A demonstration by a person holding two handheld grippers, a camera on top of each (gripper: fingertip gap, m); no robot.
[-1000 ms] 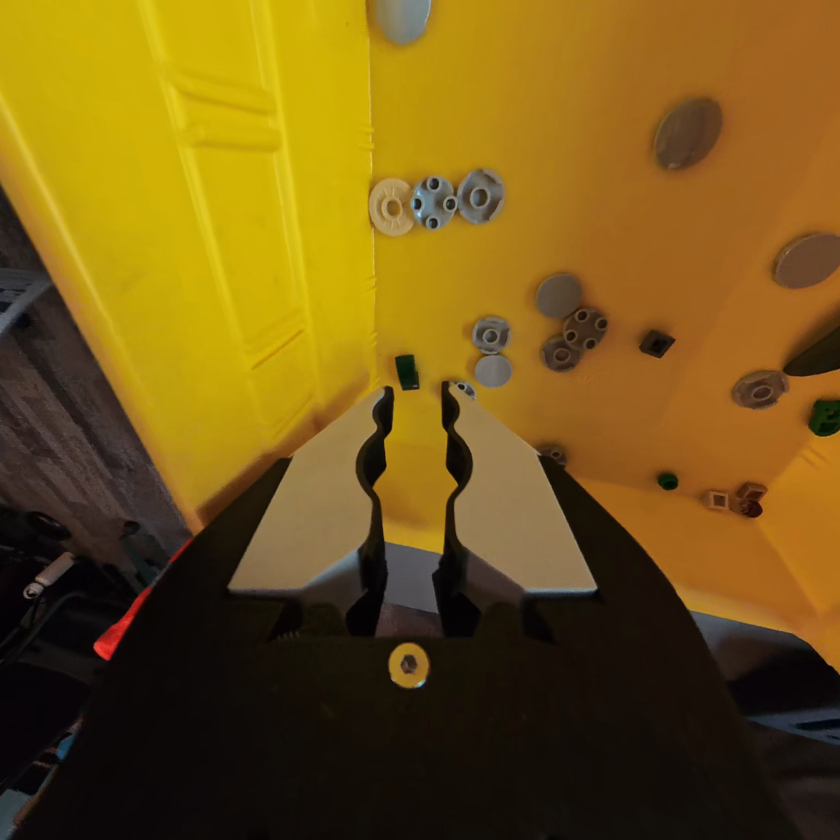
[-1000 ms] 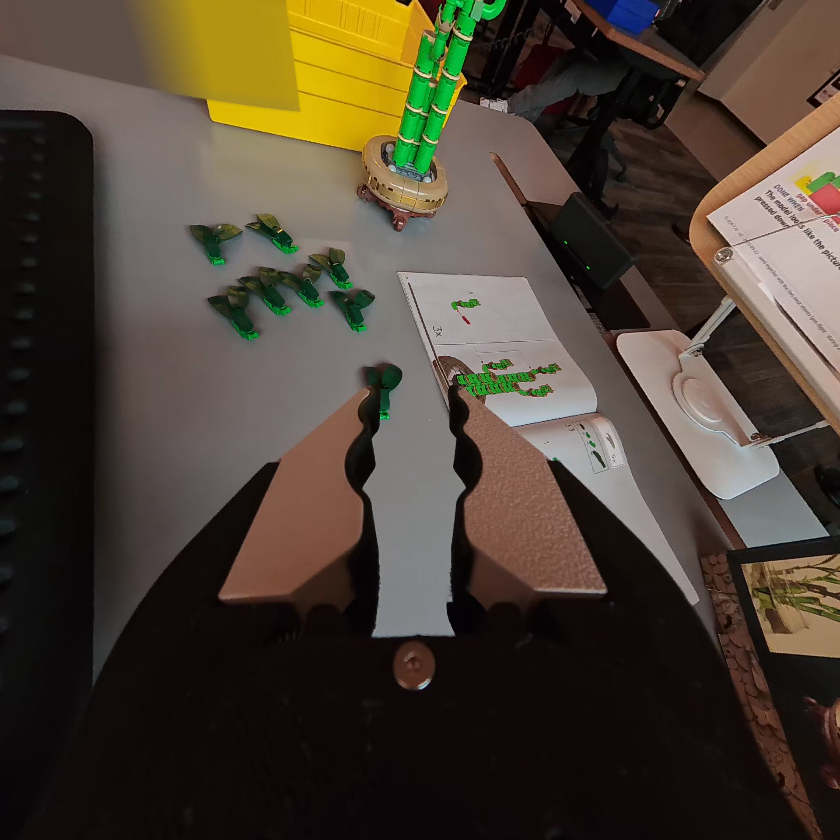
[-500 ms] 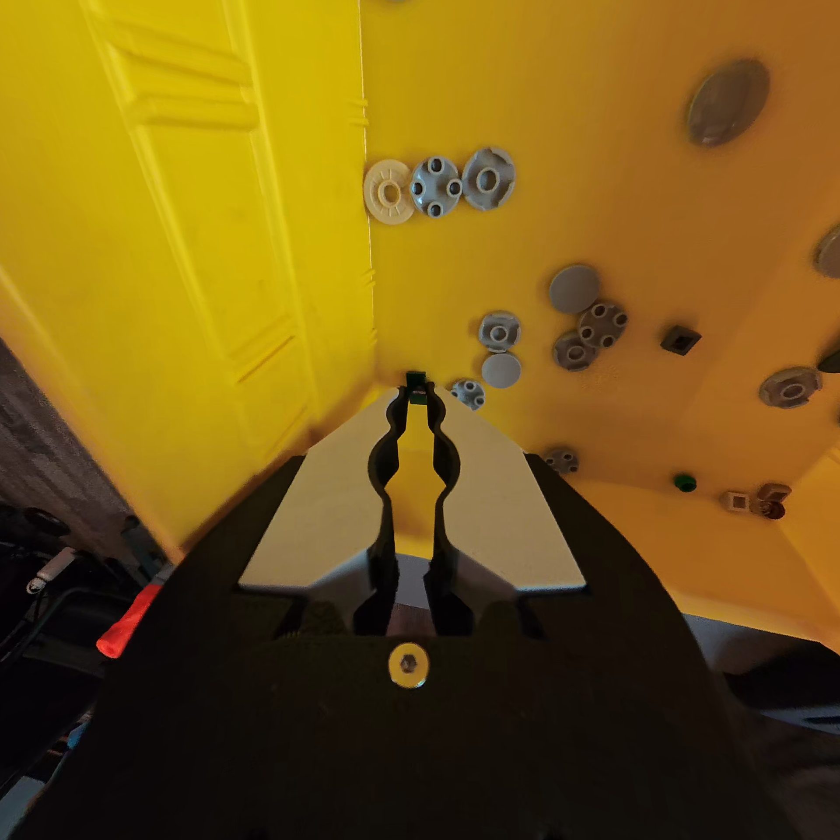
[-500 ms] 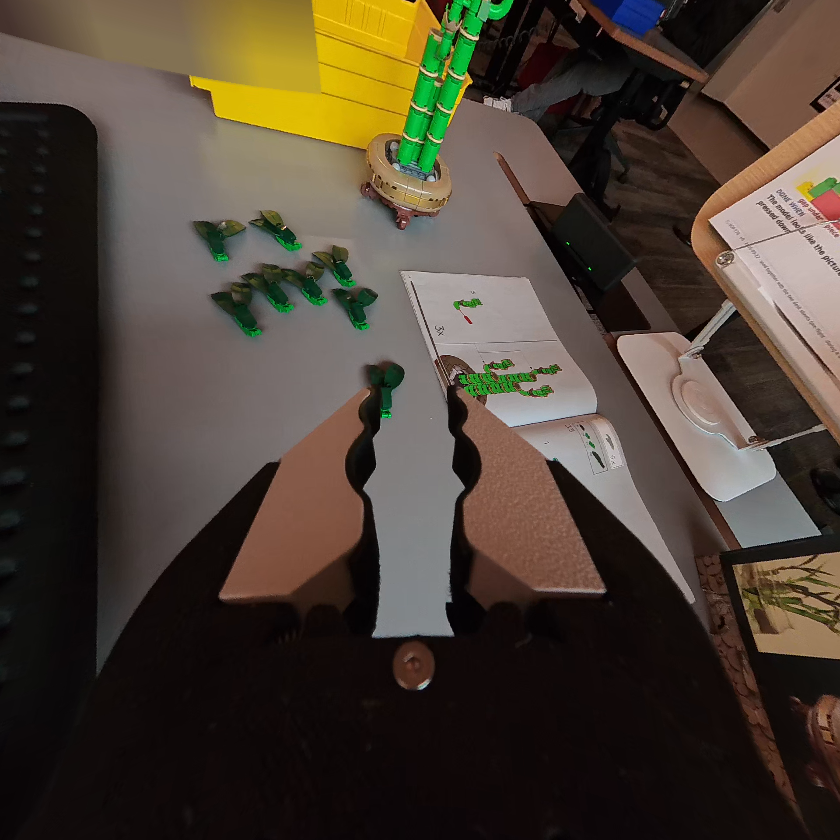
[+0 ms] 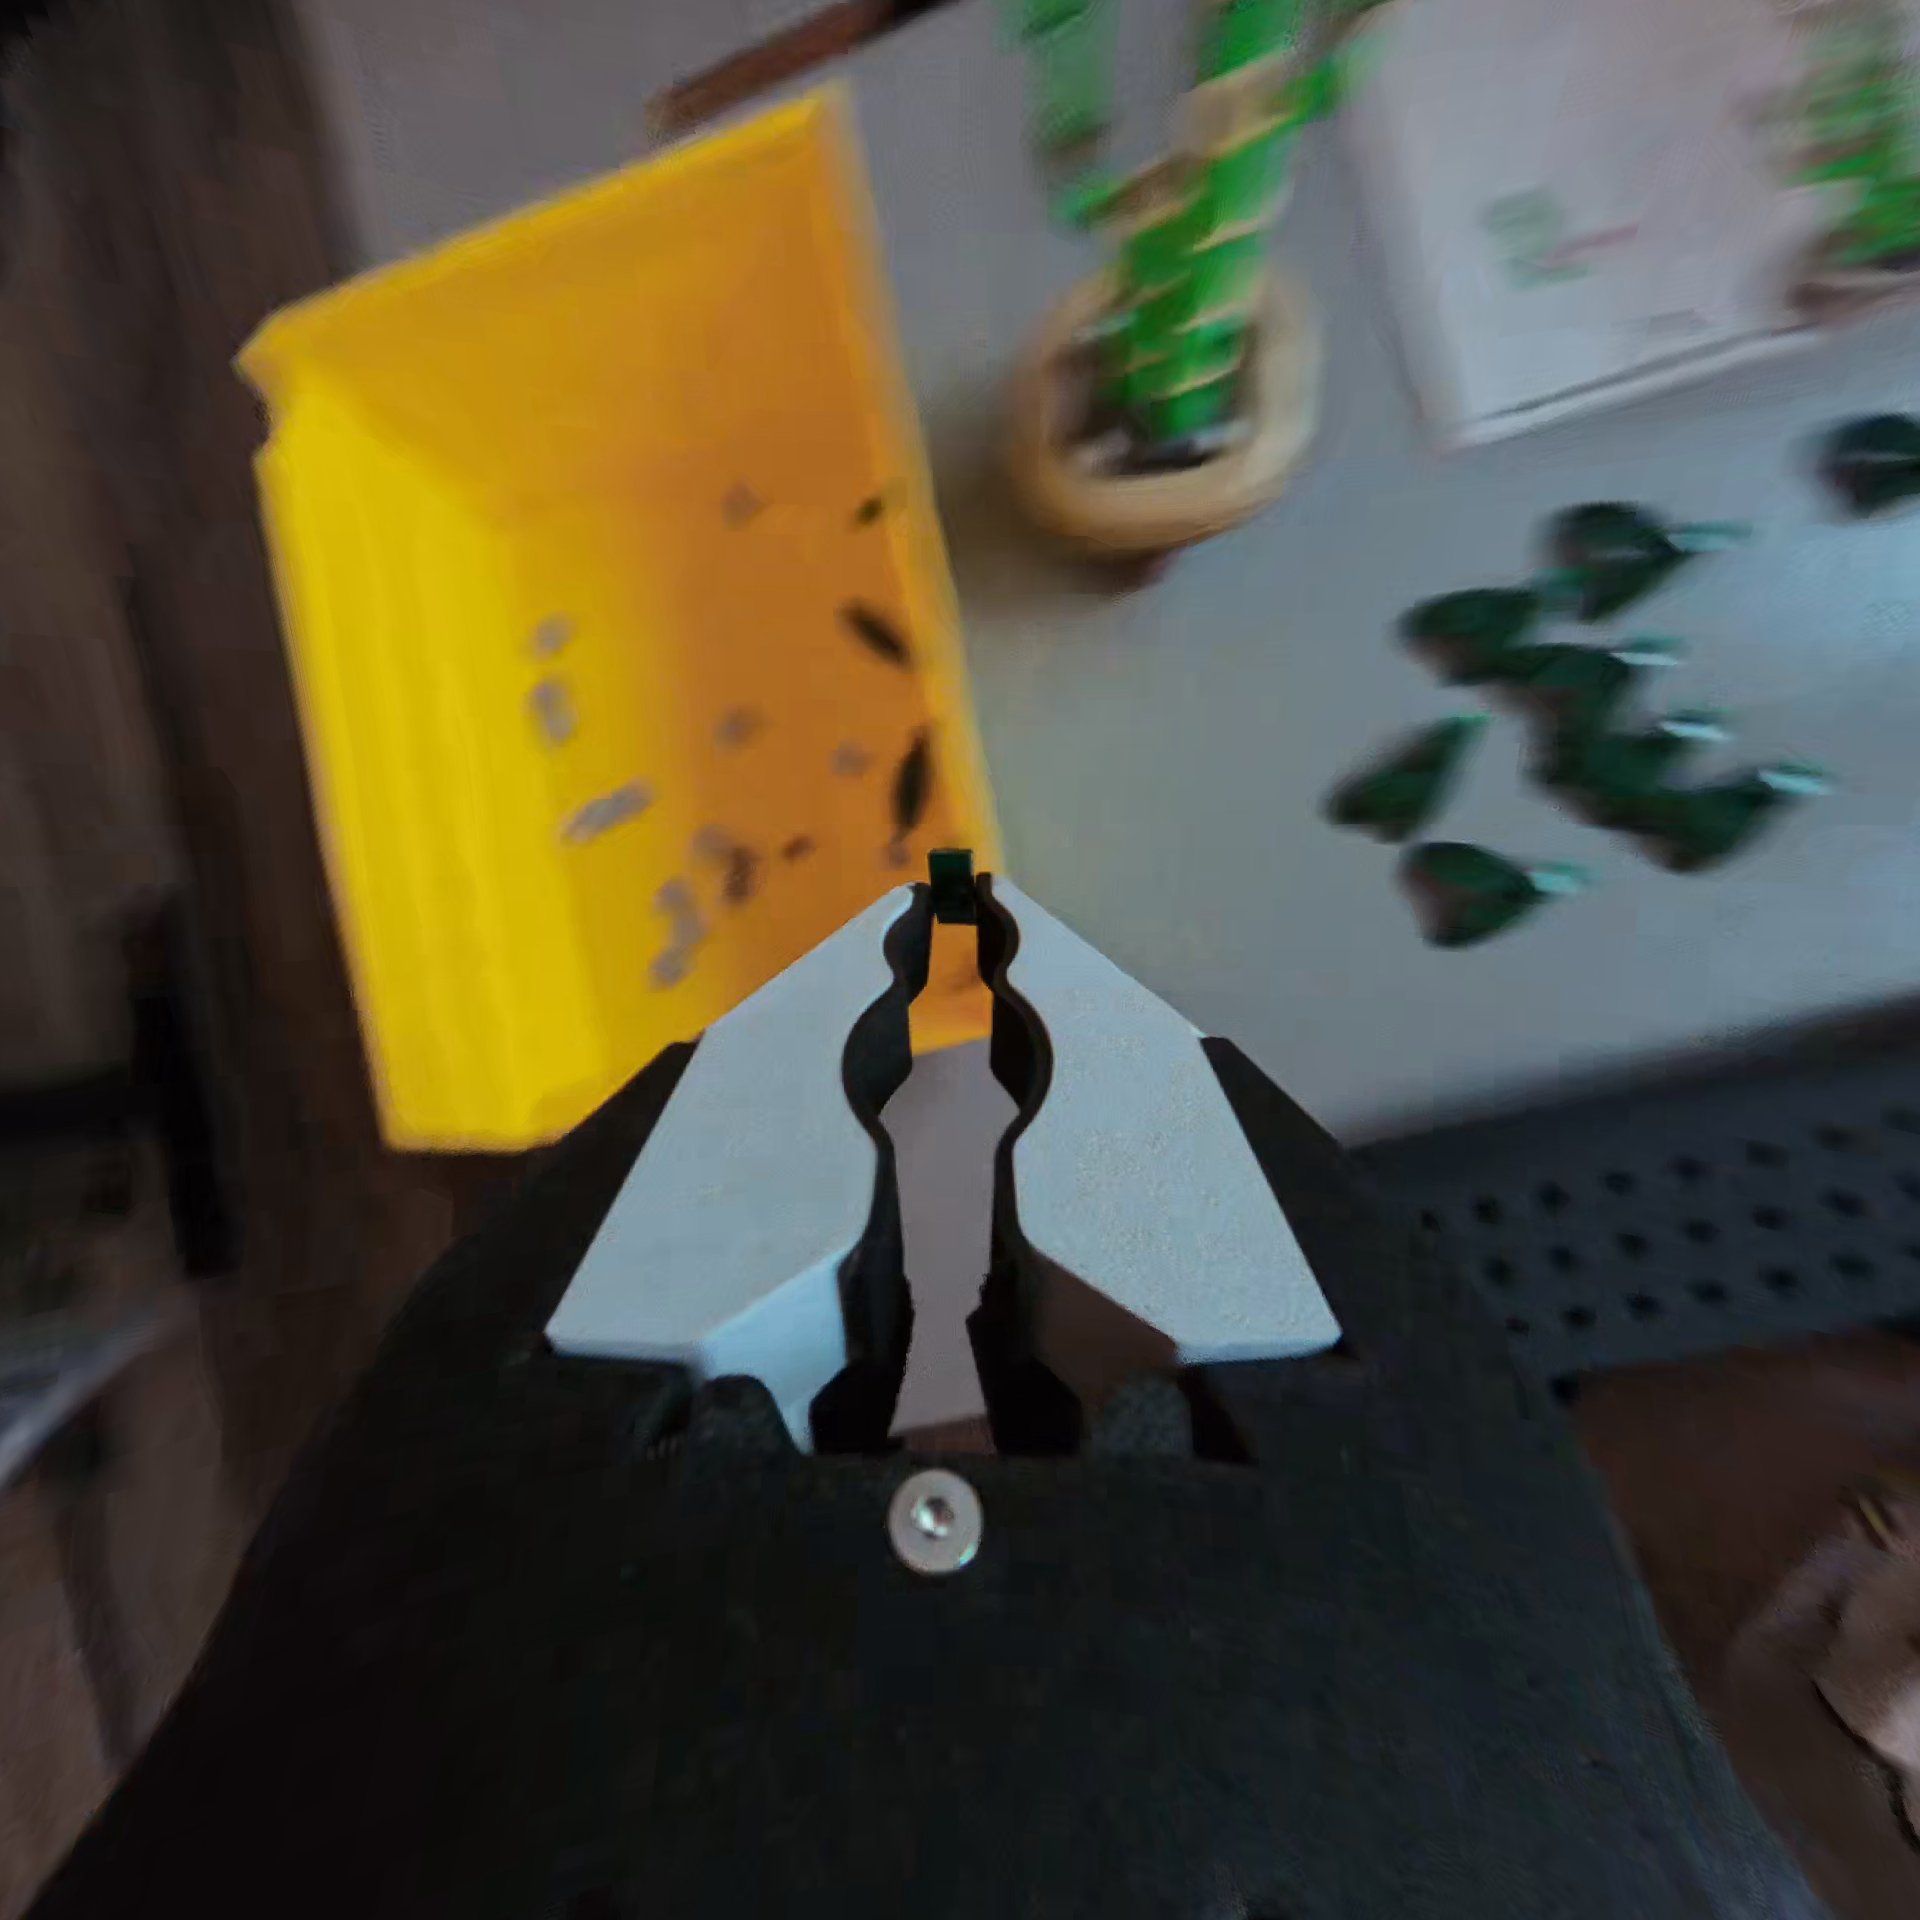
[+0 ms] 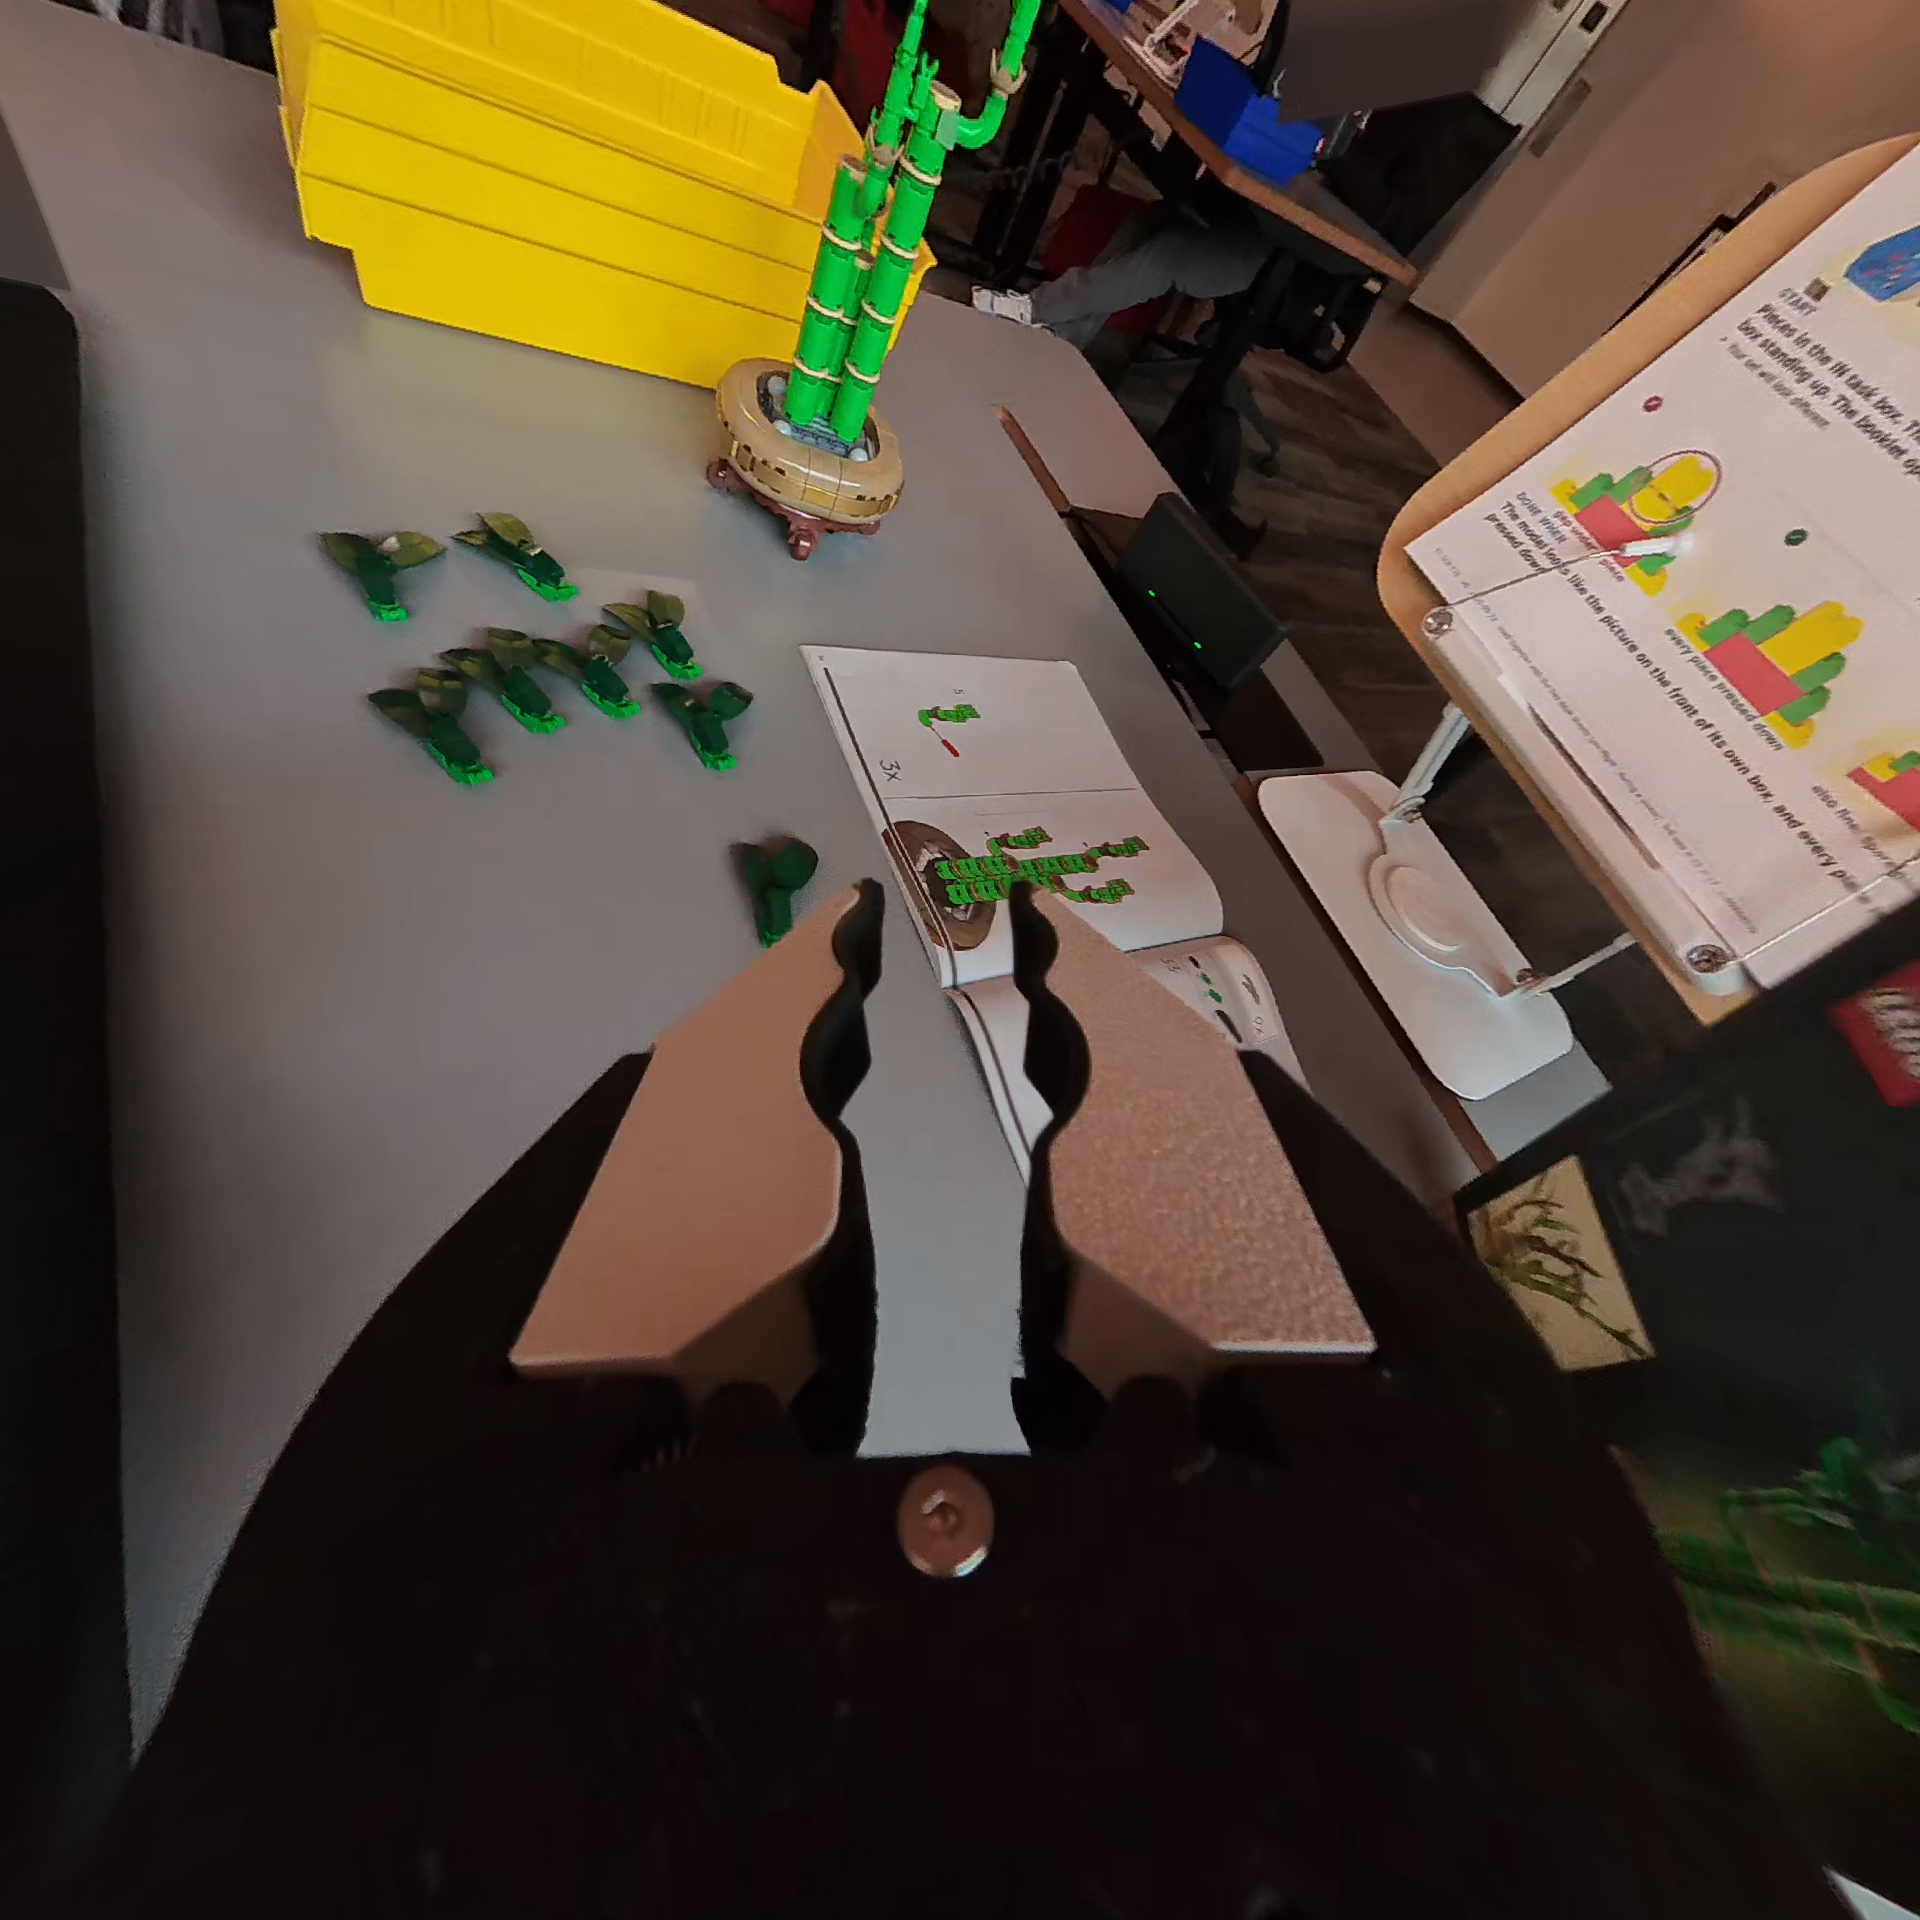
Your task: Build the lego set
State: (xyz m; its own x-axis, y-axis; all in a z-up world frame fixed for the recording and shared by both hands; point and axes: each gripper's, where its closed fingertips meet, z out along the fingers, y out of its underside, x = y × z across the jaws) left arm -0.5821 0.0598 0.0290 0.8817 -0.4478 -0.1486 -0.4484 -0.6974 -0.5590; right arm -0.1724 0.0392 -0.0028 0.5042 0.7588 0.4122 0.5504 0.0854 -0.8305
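My left gripper [image 5: 952, 896] is shut on a small dark green piece [image 5: 951, 881] and holds it in the air above the near edge of the yellow bin [image 5: 436, 665]. The left wrist view is blurred by motion. My right gripper [image 6: 943, 896] is open and empty, low over the grey table [image 6: 416, 1039], beside a lone dark green leaf piece [image 6: 774, 878] at its left fingertip. The green bamboo model [image 6: 862, 281] stands in its tan pot [image 6: 808, 457]. Several finished leaf pieces [image 6: 540, 644] lie in a group to its left.
An open instruction booklet [image 6: 997, 779] lies under my right fingertips. Stacked yellow bins [image 6: 540, 187] stand at the back. A black perforated mat [image 5: 1662, 1226] lies along the table's near side. A white stand [image 6: 1423, 904] with an instruction board [image 6: 1714, 582] is at the right. To the green bamboo model [image 6: 862, 281]: left tips about 20 cm, right tips about 35 cm.
My left gripper closed on the dark green piece inside the bin, then lifted it out and swung back over the table. My right gripper drifted slightly right, away from the lone leaf piece.
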